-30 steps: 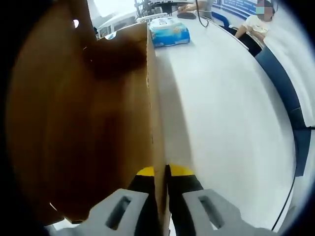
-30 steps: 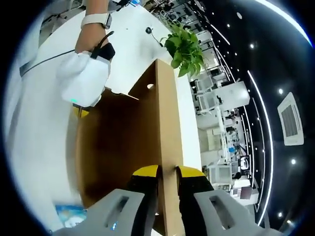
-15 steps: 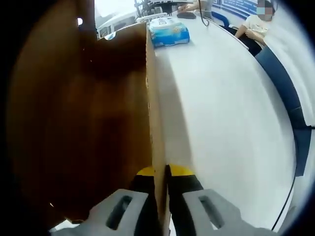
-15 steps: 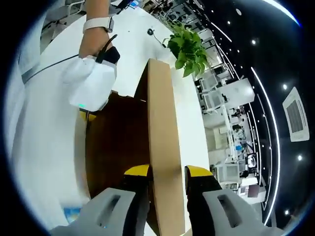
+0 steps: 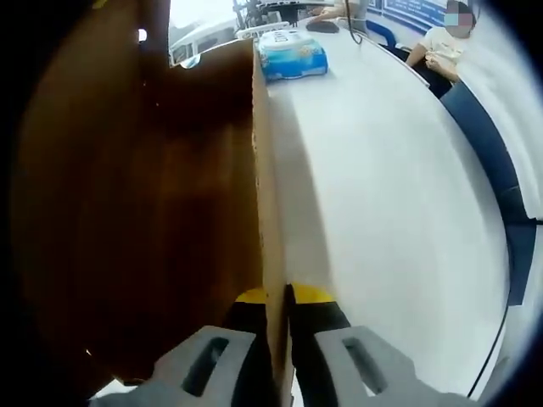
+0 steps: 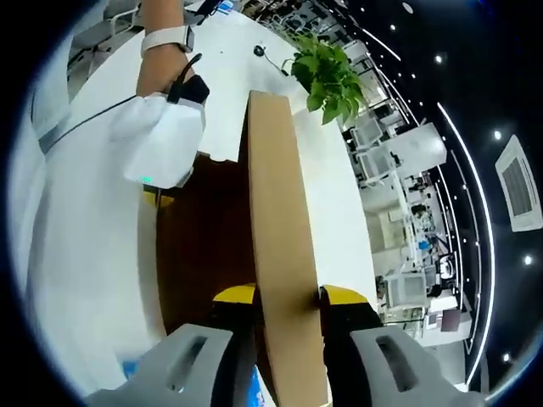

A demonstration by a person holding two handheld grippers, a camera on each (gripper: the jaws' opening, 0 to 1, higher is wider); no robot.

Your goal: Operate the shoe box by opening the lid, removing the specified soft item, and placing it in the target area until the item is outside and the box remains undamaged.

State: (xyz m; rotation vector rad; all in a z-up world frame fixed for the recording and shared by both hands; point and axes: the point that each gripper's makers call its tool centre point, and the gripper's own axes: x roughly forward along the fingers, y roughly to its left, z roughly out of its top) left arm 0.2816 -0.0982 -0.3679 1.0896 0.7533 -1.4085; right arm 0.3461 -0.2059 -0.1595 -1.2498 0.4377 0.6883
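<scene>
In the left gripper view, the brown cardboard shoe box (image 5: 153, 212) takes up the left side. My left gripper (image 5: 287, 295) is shut on the thin top edge of its side wall (image 5: 259, 170). The inside is dark, so I cannot make out its contents. In the right gripper view, the tan lid edge (image 6: 276, 212) stands raised, running up between the jaws of my right gripper (image 6: 288, 292). These jaws stand spread on either side of it. The left gripper (image 6: 161, 140), held in a hand, sits at the box's far side.
The box rests on a long white table (image 5: 382, 212). A blue pack of tissues (image 5: 293, 52) lies at its far end, and a person (image 5: 441, 47) sits beyond it. A green potted plant (image 6: 327, 72) stands behind the lid.
The right gripper's jaws have spread wider. The lid has turned between them, from a thin edge to a broad tan band. The left gripper still holds the same wall edge.
</scene>
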